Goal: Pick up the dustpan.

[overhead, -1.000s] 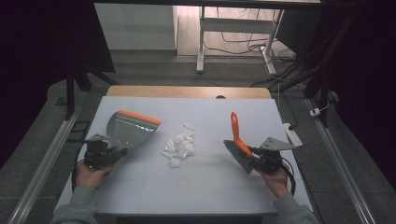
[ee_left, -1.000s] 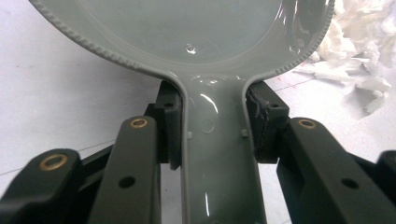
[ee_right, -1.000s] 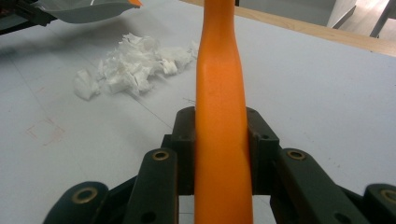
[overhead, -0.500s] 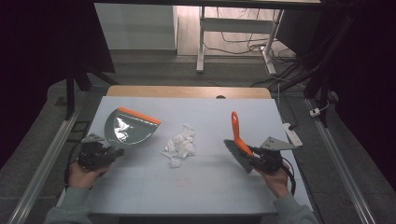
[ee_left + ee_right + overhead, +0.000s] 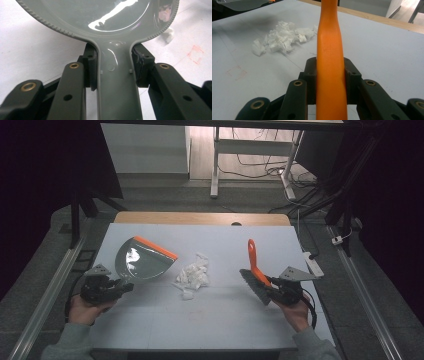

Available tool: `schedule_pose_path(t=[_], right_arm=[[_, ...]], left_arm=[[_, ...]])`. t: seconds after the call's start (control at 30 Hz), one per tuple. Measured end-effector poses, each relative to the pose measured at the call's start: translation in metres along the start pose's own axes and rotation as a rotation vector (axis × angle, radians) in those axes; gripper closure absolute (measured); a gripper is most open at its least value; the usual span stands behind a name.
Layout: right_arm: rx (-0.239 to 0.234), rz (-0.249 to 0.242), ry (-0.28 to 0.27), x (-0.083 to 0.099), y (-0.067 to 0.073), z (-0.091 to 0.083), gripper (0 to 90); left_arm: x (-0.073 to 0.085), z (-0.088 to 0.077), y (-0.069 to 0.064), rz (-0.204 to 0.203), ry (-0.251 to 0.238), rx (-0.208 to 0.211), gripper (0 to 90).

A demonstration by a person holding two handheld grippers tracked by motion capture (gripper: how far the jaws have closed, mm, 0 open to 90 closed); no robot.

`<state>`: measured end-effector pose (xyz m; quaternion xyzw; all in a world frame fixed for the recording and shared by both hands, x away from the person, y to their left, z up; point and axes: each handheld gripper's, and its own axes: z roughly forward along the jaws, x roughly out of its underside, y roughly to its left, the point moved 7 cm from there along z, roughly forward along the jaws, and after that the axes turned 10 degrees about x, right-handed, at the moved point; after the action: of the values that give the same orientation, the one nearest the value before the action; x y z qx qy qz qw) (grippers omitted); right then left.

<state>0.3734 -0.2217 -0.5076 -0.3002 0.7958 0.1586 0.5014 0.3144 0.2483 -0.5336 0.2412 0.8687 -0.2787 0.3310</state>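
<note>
On the table (image 5: pixel 220 320), left tongs (image 5: pixel 113 67) pinching dustpan (image 5: pixel 100 15) handle, right tongs (image 5: pixel 330 80) clamped on brush (image 5: pixel 329 50) handle.

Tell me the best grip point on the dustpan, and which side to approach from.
Grip the dustpan by its flat narrow handle, coming in from the handle end, opposite the orange lip. The pan is too wide for the jaws; the handle's parallel edges fit between them. The left gripper is already shut there, one pad on each edge.
</note>
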Motion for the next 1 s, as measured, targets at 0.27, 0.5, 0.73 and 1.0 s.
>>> schedule_pose_path(t=[0.27,0.5,0.73,1.0], right_arm=[[0.0,-0.001,-0.001,0.0,0.0,0.0,70.1],[-0.003,-0.002,-0.003,0.0,0.0,0.001,70.1],[0.002,-0.003,-0.002,0.0,0.0,0.0,70.1],[0.002,-0.004,-0.011,-0.003,0.001,0.0,70.1]], left_arm=[[0.002,-0.003,-0.009,0.043,0.012,0.041,61.5],[0.003,-0.004,-0.013,0.064,0.025,0.065,61.5],[0.007,-0.004,-0.02,0.106,0.062,0.106,61.5],[0.01,-0.005,-0.026,0.129,0.091,0.141,61.5]])
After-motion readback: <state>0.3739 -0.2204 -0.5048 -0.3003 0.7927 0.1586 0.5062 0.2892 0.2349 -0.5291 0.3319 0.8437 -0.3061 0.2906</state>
